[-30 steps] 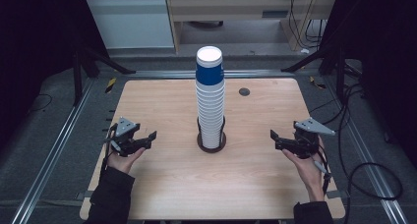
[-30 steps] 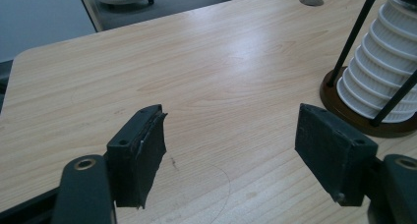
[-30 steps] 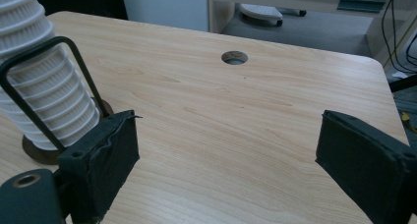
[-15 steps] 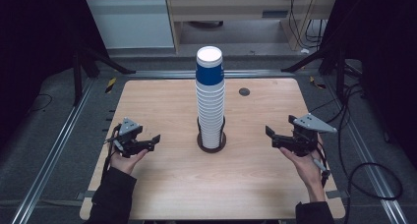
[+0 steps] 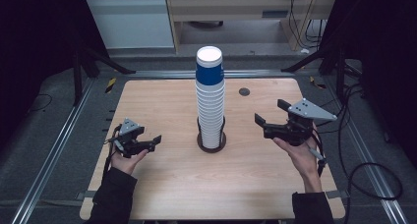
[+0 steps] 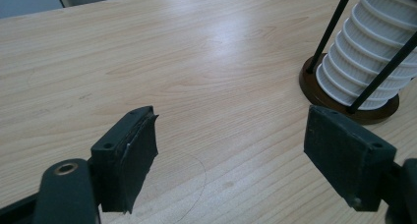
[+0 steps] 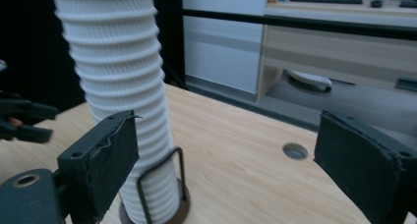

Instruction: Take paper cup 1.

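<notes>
My right gripper [image 5: 268, 126] has lifted off the table [image 5: 162, 96] toward the cup stack [image 5: 210, 101] standing in its holder [image 5: 212, 143] mid-table, jaws wide and empty, left gripper [image 5: 150, 141] also open, empty, unmoved, so I'd say a cup grab comes next.

Cup stack [image 5: 210, 98] between both tools

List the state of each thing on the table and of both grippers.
cup stack: upright in its holder, blue cup on top.
holder: standing mid-table, wire posts around the stack.
left gripper: open, empty, apart from the stack.
right gripper: open, empty, facing the stack.
</notes>
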Demonstrator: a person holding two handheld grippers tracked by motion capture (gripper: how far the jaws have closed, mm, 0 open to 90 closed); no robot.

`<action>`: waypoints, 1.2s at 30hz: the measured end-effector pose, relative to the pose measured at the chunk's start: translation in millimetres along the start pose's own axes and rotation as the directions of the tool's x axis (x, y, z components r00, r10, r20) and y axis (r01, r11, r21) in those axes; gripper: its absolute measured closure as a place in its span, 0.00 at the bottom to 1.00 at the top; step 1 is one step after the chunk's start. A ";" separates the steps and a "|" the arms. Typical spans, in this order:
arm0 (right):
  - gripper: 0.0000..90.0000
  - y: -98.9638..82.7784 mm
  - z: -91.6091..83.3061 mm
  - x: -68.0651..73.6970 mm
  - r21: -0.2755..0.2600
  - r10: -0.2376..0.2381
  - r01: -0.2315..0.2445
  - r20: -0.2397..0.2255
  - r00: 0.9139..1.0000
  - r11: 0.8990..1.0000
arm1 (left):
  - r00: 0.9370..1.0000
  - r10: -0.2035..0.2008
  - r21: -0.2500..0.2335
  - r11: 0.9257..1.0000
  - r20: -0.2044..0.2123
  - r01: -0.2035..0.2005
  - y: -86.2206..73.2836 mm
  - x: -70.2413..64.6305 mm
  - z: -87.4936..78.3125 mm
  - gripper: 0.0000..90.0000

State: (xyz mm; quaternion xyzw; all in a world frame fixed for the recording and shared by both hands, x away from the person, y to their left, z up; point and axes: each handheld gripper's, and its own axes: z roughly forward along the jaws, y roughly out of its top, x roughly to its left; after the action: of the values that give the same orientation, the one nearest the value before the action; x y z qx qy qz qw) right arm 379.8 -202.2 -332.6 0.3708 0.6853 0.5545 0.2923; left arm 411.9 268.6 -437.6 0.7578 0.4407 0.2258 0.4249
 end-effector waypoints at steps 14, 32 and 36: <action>0.10 54.4 17.5 36.5 -0.113 -0.040 0.025 -0.137 0.990 0.993 | 1.000 -0.005 0.004 1.000 0.003 0.005 -0.4 -1.5 1.7 0.22; 0.09 87.7 77.0 67.3 -0.132 -0.047 0.021 -0.199 0.979 0.991 | 1.000 -0.001 0.013 1.000 0.002 0.001 -0.7 -1.1 2.1 0.23; 0.09 90.0 87.2 67.9 -0.116 -0.041 0.018 -0.199 0.979 0.993 | 1.000 -0.007 0.014 1.000 0.003 0.007 -0.9 -1.0 3.1 0.23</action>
State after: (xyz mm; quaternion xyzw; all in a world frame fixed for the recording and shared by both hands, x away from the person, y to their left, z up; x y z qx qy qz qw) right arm 429.5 -88.4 -262.6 0.2855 0.6839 0.6230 0.2502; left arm 413.2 266.6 -440.0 0.7594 0.4445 0.2200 0.4211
